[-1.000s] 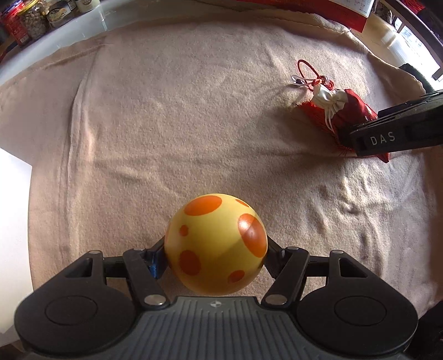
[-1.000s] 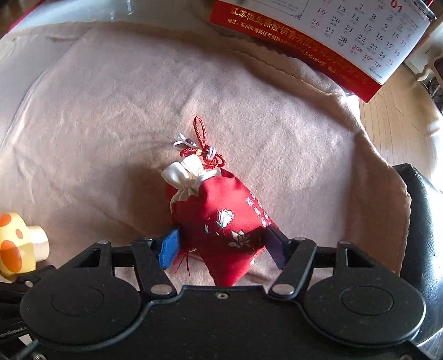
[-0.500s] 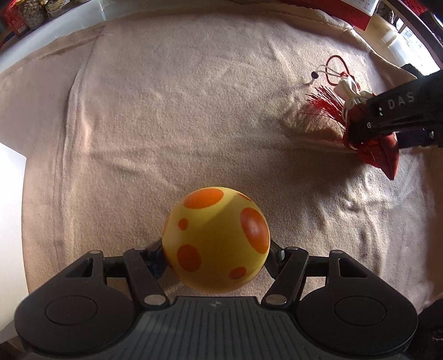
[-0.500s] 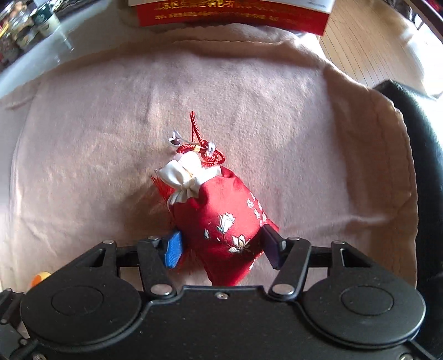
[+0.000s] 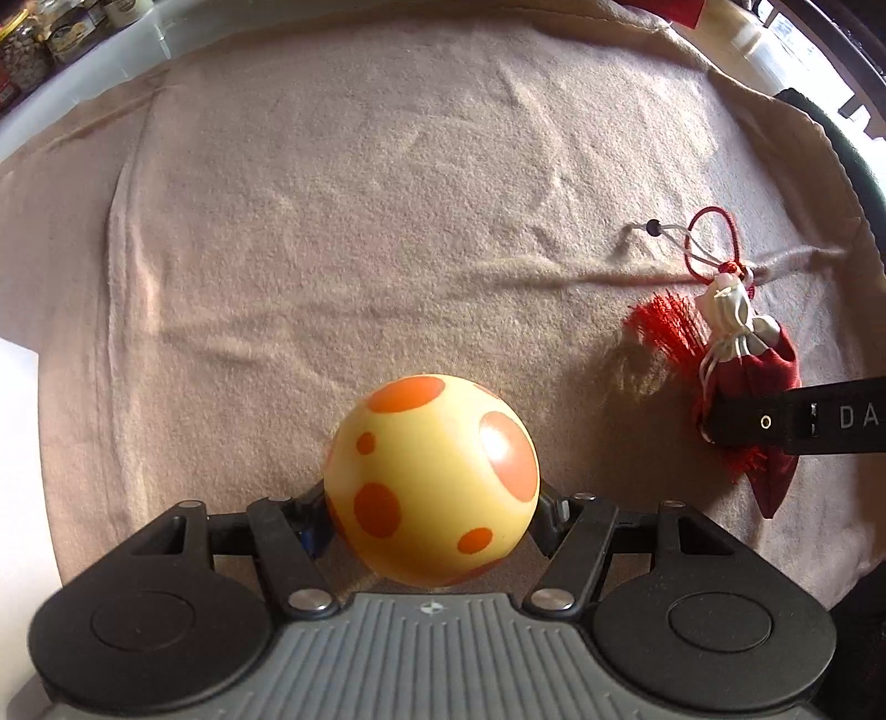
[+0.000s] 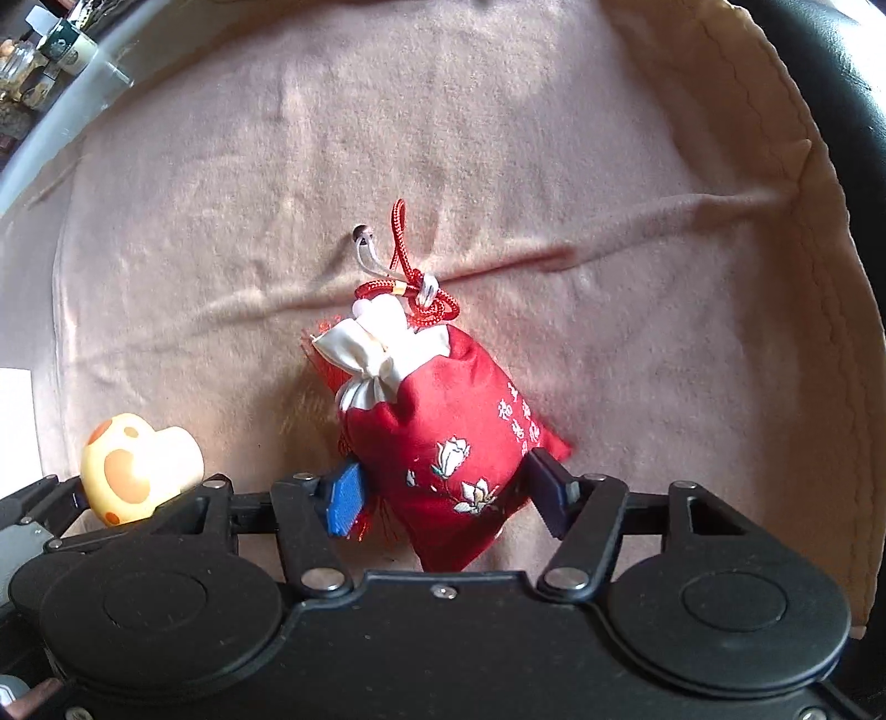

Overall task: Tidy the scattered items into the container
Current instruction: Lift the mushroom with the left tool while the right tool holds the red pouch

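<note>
My left gripper [image 5: 432, 515] is shut on a yellow mushroom toy with orange spots [image 5: 431, 484]; its cap faces the camera and hides the fingertips. The toy also shows at the left of the right wrist view [image 6: 138, 465]. My right gripper [image 6: 448, 490] is shut on a red embroidered drawstring pouch [image 6: 443, 443] with a white neck, red cord and tassel. The pouch hangs above the beige cloth [image 6: 609, 166]. In the left wrist view the pouch [image 5: 747, 387] is at the right, clamped in the right gripper's finger [image 5: 803, 423].
The beige cloth [image 5: 387, 194] covers the table. Jars [image 5: 50, 39] stand at the far left edge, also in the right wrist view [image 6: 50, 61]. A white surface [image 5: 16, 471] lies at the left. A black chair [image 6: 830, 83] is at the right.
Both grippers have lifted with their items. The pouch has come up off the cloth and its tassel and cord now hang free. The calendar has left the right wrist view.
</note>
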